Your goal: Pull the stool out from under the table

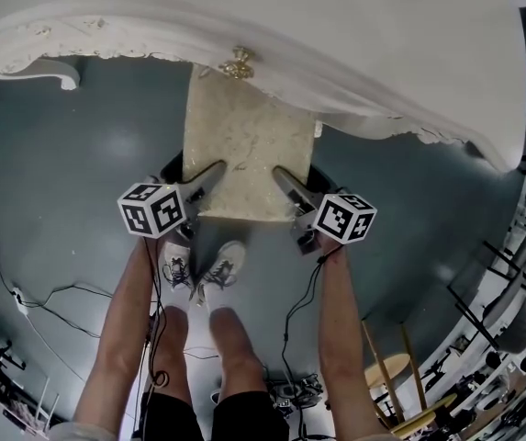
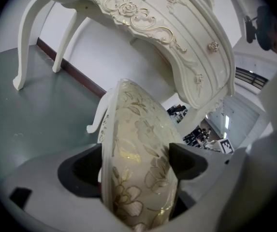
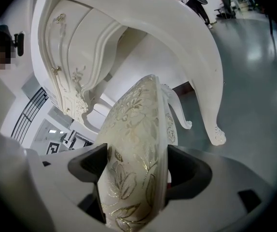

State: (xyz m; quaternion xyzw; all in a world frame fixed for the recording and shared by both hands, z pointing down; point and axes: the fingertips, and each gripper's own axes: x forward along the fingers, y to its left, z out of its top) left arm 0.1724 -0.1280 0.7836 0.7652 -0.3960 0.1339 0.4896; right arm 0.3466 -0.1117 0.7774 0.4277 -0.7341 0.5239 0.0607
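Observation:
The stool [image 1: 244, 145] has a cream cushion with a gold flower pattern, and its far end lies under the edge of the ornate white table [image 1: 336, 35]. My left gripper [image 1: 209, 177] straddles the stool's near left corner. In the left gripper view the cushion [image 2: 138, 129] fills the gap between the jaws of that gripper [image 2: 136, 161], which stand wide, and I see no pad pressing into it. My right gripper [image 1: 285, 180] is at the near right corner. In the right gripper view that gripper [image 3: 136, 166] is shut on the cushion's edge [image 3: 138, 120].
The person's legs and sneakers [image 1: 198, 269] stand just behind the stool. Cables [image 1: 51, 306] trail over the grey floor at the left. Racks and a round wooden seat [image 1: 391, 375] crowd the lower right. A curved table leg [image 3: 215, 129] stands close beside the stool.

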